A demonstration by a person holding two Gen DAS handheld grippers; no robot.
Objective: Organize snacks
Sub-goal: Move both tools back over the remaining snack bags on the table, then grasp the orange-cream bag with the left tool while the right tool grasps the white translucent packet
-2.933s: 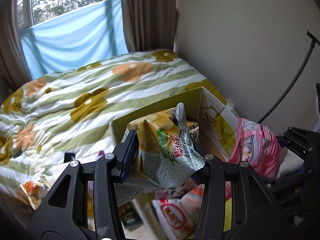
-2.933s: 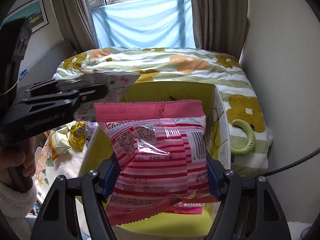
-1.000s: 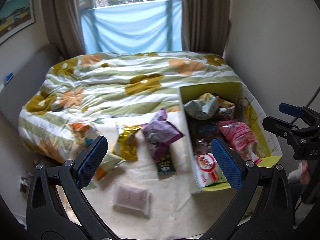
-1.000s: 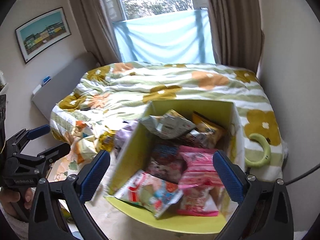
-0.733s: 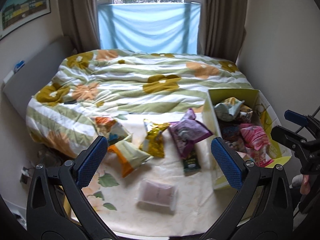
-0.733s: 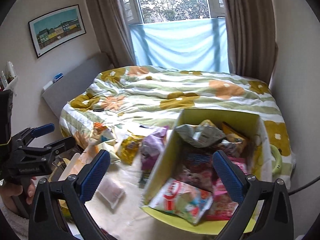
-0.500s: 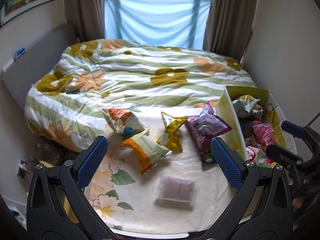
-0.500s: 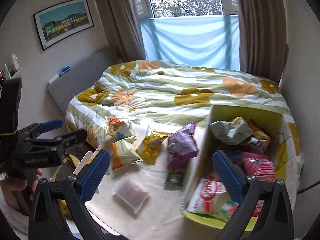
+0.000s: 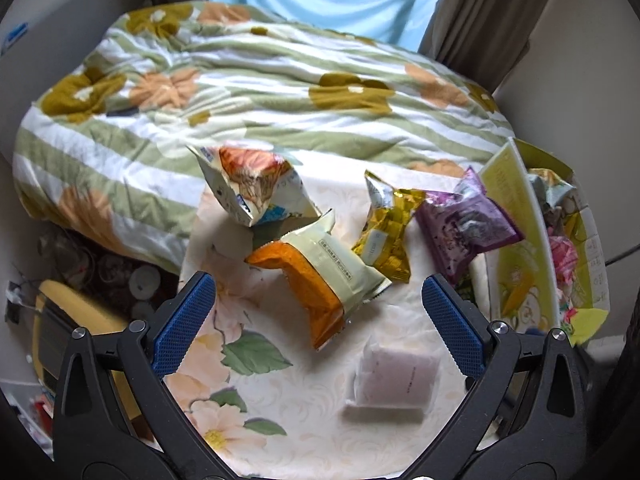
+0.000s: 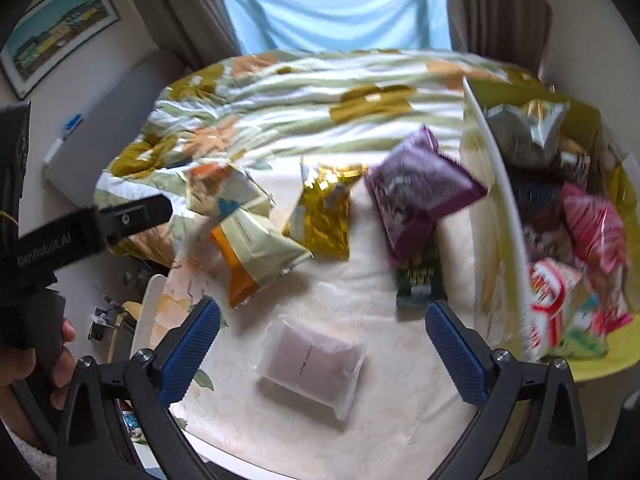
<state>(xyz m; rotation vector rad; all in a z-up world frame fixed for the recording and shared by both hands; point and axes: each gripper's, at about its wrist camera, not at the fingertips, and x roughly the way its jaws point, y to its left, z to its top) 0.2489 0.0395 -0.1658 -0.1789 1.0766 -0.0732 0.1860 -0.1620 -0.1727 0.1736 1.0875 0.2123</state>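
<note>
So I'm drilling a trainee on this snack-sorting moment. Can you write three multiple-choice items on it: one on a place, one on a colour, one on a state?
1. Where does the pink packet lie?
A. in the yellow box
B. on the quilt
C. on the floor

2. What colour is the packet leaning against the box's outer wall?
A. red
B. purple
C. blue

3. How is the left hand-held gripper?
A. shut on a packet
B. open, holding nothing
C. shut, holding nothing

Answers:
1 A, it sits among the snacks inside the box.
2 B, the purple packet touches the box's side.
3 B, its blue pads stand wide apart.
</note>
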